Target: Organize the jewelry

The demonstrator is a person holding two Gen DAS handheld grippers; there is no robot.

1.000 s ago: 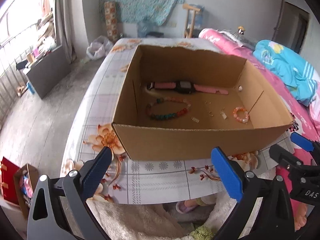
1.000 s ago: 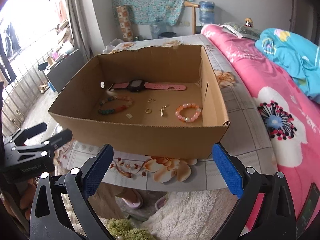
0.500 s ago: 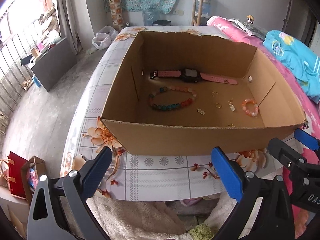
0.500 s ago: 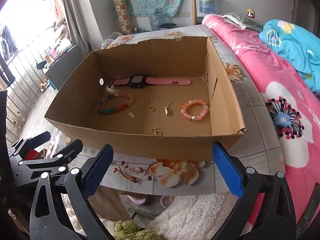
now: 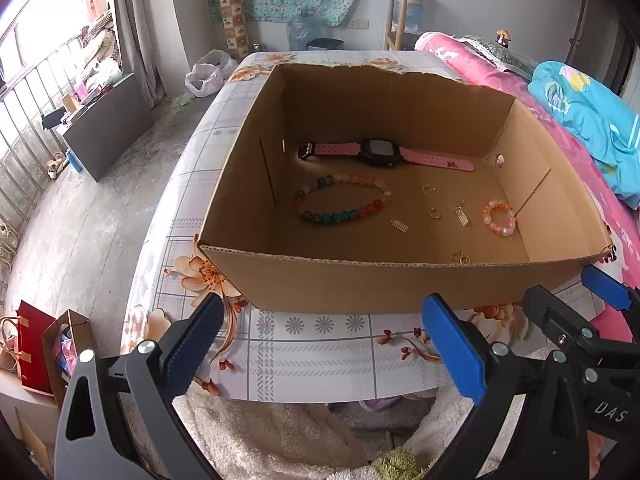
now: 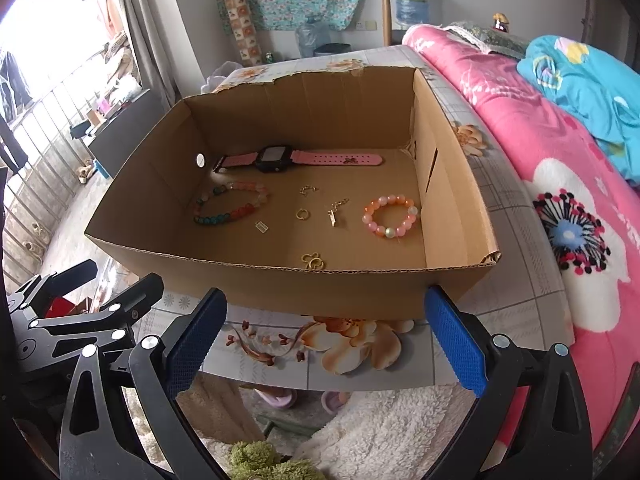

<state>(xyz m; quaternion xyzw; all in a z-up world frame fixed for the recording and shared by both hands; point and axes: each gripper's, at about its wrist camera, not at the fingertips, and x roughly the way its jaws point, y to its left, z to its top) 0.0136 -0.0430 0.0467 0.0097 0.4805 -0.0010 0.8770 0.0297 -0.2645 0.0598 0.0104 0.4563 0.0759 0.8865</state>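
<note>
Now both cameras sit closer and higher over the cardboard box [image 5: 400, 284] than a second ago; left gripper [image 5: 324, 344] and right gripper [image 6: 326, 336] spread wide, empty. Watch [image 5: 380, 153], bead bracelets [image 5: 342, 202] and small gold pieces [image 6: 314, 261] lie spaced on its floor.

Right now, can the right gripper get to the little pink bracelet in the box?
Probably yes. The right gripper is open and empty, just outside the box. The box has no lid, and nothing covers the pink bracelet. It would only need to lift over the near wall.
</note>
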